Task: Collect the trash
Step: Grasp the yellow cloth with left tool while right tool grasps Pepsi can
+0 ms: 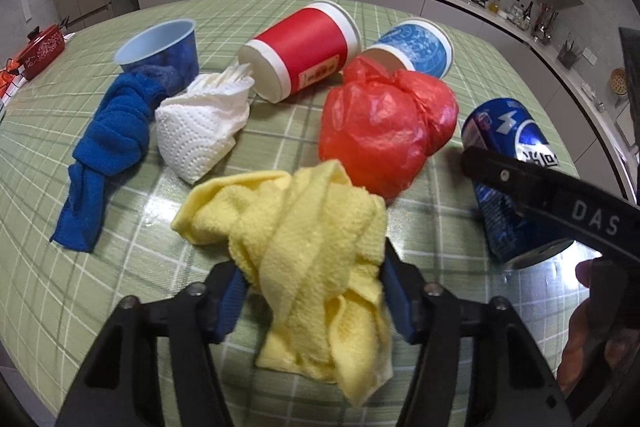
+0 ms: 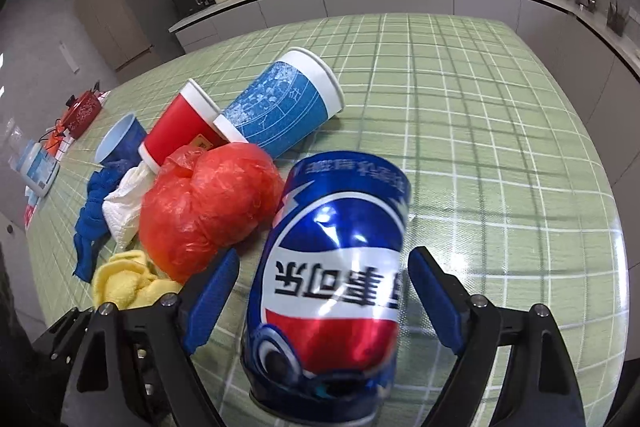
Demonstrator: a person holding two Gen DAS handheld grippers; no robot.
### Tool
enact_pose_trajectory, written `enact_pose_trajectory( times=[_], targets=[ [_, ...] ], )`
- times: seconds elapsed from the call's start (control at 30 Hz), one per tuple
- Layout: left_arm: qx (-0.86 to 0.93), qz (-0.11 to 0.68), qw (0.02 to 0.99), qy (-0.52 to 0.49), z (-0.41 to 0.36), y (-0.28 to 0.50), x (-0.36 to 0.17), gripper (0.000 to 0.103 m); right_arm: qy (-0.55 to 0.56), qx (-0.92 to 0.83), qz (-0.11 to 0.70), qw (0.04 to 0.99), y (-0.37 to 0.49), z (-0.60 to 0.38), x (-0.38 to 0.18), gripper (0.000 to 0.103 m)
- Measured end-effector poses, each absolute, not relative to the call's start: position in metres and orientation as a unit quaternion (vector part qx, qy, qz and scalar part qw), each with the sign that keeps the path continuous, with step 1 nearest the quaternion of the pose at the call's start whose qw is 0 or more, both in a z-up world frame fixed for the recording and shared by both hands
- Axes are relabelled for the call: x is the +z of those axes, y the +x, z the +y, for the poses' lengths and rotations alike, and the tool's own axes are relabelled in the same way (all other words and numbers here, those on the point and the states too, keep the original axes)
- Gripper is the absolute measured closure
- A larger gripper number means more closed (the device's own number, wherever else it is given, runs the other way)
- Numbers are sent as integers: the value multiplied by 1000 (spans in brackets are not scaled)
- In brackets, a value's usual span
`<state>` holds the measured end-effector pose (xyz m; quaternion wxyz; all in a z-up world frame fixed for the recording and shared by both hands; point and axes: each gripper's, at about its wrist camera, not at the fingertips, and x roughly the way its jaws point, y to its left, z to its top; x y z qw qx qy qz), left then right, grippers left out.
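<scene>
On the green checked tablecloth [image 1: 400, 19] the red plastic bag [image 1: 384, 131] serves as the centre of the litter. Just in front of it, the yellow cloth [image 1: 312, 227] is pinched between the blue pads of the left gripper [image 1: 312, 291], whose jaws stand narrow on it; the cloth's lower end hides the table beneath. Right of the bag lies the dented blue can [image 2: 332, 279], partly covered in the left view by the right gripper's black finger marked "DAS". The right gripper [image 2: 324, 291] stands wide around the can, pads apart from its sides. The can's label is Chinese script, seen upside down. Behind the bag lie a red paper cup [image 1: 304, 55] and a blue paper cup [image 1: 416, 47], their print too small to read. Left of it sit crumpled white tissue [image 1: 200, 131], a blue cloth [image 1: 108, 151] and a blue bowl [image 1: 160, 47].
</scene>
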<state>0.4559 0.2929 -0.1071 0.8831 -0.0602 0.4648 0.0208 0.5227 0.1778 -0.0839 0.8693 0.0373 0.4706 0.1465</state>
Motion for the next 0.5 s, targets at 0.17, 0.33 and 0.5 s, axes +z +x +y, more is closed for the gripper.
enact_pose_trajectory(
  times=[0.17,0.33,0.5],
  targets=[
    [21,463,884,-63,301,450,-107,56,49,152,479,863,525,177,-91,40],
    [26,459,886,-53,301,449,-106,56,51,148,474,867,519,174,-91,40],
    [40,460,887,-24,286,453,-106,51,46,139,470,871,508,170,-87,40]
  ],
)
